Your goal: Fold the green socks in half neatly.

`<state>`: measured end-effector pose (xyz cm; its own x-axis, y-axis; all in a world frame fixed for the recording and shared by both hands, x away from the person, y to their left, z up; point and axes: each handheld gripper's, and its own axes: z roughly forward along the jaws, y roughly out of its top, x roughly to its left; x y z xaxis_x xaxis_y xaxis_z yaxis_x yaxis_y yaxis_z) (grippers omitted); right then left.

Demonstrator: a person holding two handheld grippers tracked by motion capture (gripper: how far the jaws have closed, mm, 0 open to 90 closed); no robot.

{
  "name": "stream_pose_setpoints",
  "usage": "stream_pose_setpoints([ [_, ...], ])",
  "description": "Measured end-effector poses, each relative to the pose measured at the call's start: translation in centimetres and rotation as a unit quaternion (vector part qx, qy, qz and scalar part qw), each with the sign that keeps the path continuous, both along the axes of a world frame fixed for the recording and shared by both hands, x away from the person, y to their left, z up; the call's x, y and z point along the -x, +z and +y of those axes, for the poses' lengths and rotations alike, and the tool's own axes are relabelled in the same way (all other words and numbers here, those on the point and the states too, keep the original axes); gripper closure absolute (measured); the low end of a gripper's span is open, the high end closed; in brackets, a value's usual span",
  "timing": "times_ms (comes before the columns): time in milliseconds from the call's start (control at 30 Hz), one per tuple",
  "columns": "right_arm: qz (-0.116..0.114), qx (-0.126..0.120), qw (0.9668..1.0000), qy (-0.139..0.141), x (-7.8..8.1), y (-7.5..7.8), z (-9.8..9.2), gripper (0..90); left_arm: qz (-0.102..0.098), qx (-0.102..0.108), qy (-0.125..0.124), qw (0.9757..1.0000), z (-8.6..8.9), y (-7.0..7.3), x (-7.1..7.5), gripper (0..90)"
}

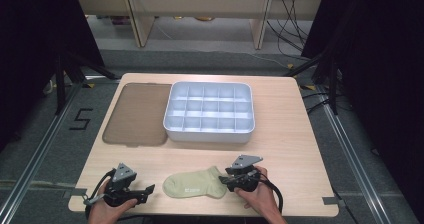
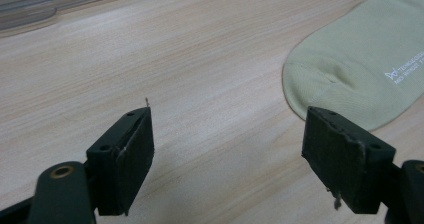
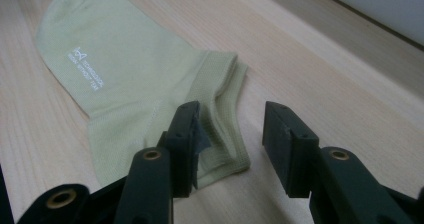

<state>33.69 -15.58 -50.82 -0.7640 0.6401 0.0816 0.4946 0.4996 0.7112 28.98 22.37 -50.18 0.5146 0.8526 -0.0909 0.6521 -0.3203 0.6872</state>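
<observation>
- High view showed a pale green sock (image 1: 196,185) lying flat near the front edge of the wooden table (image 1: 290,139), between the two hand-held grippers.
- The sock's toe pointed toward the left gripper (image 1: 142,191) and its cuff toward the right gripper (image 1: 226,178).
- The left gripper sat near the table's front left corner, its jaws aimed at the sock's toe but stopping just short of it, with bare wood between.
- Left gripper view had the left gripper (image 2: 227,151) with its jaws spread wide and nothing between them; the rounded toe of the sock (image 2: 360,79) lay ahead and off to the right, just beyond the right-hand jaw.
- The right gripper was at the sock's cuff end, held in the person's right hand (image 1: 260,196).
- Right gripper view had the right gripper (image 3: 230,139) partly parted, with the cuff corner of the sock (image 3: 130,84) in the gap: one jaw stood over the ribbed cuff, the other over bare table beside it.
- I could not see the pads pressing on the fabric, and the sock lay flat, not lifted or bunched.
- White printed lettering ran along the sock's foot.
- A white compartment tray (image 1: 210,113) sat at the middle of the table, well apart from the sock, with a translucent brown lid (image 1: 134,115) lying flat just beside it on its left.
</observation>
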Motion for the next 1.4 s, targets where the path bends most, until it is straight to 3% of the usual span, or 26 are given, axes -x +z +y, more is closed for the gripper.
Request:
stream_pose_setpoints([
  [133,0.006,0.02,0.9997,0.009,0.0,-0.1,0.1,60.7,0.002,0.0,0.0,1.0,0.0,0.0,0.0,20.4],
  [267,-0.001,0.02,0.9996,0.022,0.1,-0.2,0.2,65.9,-0.002,0.001,0.001,1.0,-0.1,0.0,0.0,20.4],
  [433,0.008,0.009,0.9998,0.017,0.2,-0.3,-0.1,73.2,-0.001,-0.002,-0.004,1.0,0.0,0.1,0.1,20.5],
  [467,0.006,-0.002,0.9998,0.018,0.2,-0.5,0.0,76.3,-0.002,-0.003,-0.004,1.0,0.0,0.1,0.1,20.5],
  [533,0.012,-0.002,0.9994,0.033,0.2,-0.4,-0.1,79.5,0.001,-0.002,-0.005,1.0,0.0,0.1,0.1,20.4],
  [600,0.002,0.002,0.9993,0.038,0.2,-0.4,-0.1,80.4,0.001,-0.001,-0.003,1.0,0.0,0.1,0.1,20.4],
  [767,0.01,0.0,0.9992,0.039,0.2,-0.1,-0.2,81.2,0.002,-0.003,-0.004,1.0,0.0,0.1,0.1,20.4],
  [1000,0.007,-0.023,0.998,0.058,0.4,1.2,-0.6,81.4,0.001,-0.002,-0.006,1.0,0.1,0.2,0.1,20.4],
  [1200,0.012,-0.039,0.9973,0.061,1.0,2.4,-2.7,81.7,-0.002,0.001,-0.005,1.0,0.0,0.2,0.1,20.6],
  [1267,0.017,-0.046,0.9969,0.062,0.9,2.5,-3.5,81.7,-0.002,0.011,-0.002,0.9999,-0.2,0.2,0.2,20.7],
  [1333,0.029,-0.052,0.9968,0.054,0.9,2.6,-4.4,81.8,0.0,0.01,-0.01,0.9999,-0.1,0.3,0.2,20.7],
  [1400,0.033,-0.057,0.996,0.06,0.6,2.6,-5.3,81.7,0.009,0.023,-0.02,0.9995,-0.2,0.4,0.2,20.7],
])
